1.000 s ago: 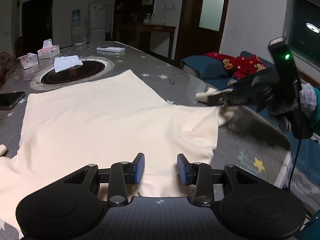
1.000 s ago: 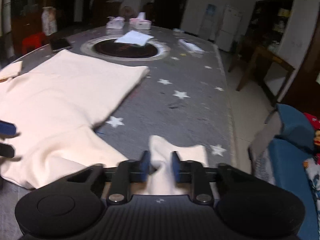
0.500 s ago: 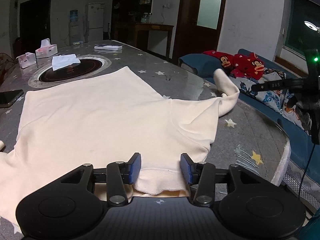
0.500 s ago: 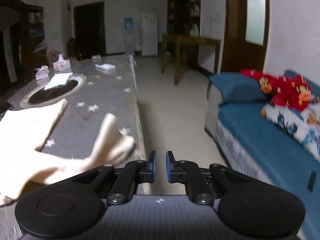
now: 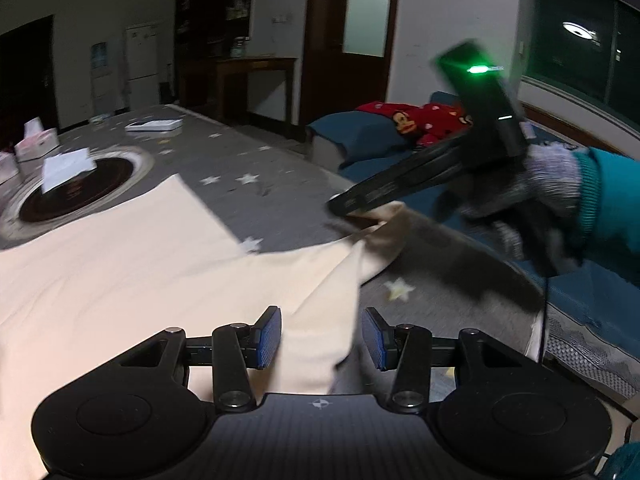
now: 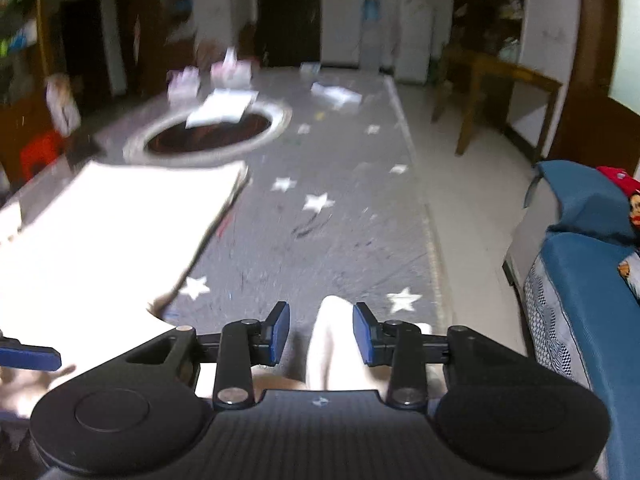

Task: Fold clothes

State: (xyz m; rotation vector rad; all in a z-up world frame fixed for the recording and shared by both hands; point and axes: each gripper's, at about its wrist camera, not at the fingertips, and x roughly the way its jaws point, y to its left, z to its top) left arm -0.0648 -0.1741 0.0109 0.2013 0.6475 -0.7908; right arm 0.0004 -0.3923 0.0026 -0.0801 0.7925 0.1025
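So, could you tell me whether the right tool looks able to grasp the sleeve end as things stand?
Probably yes. The right tool has just been opening and the sleeve sits between its pads, not pinched, with nothing else in the gap. Closing should catch it.

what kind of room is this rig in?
Likely a home living-dining room: a grey star-patterned table with a round inset cooktop, a white fridge at the far wall, a blue-covered bed or sofa.

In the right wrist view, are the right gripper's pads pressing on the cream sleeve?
No: the right gripper stands open, with the sleeve between its pads untouched.
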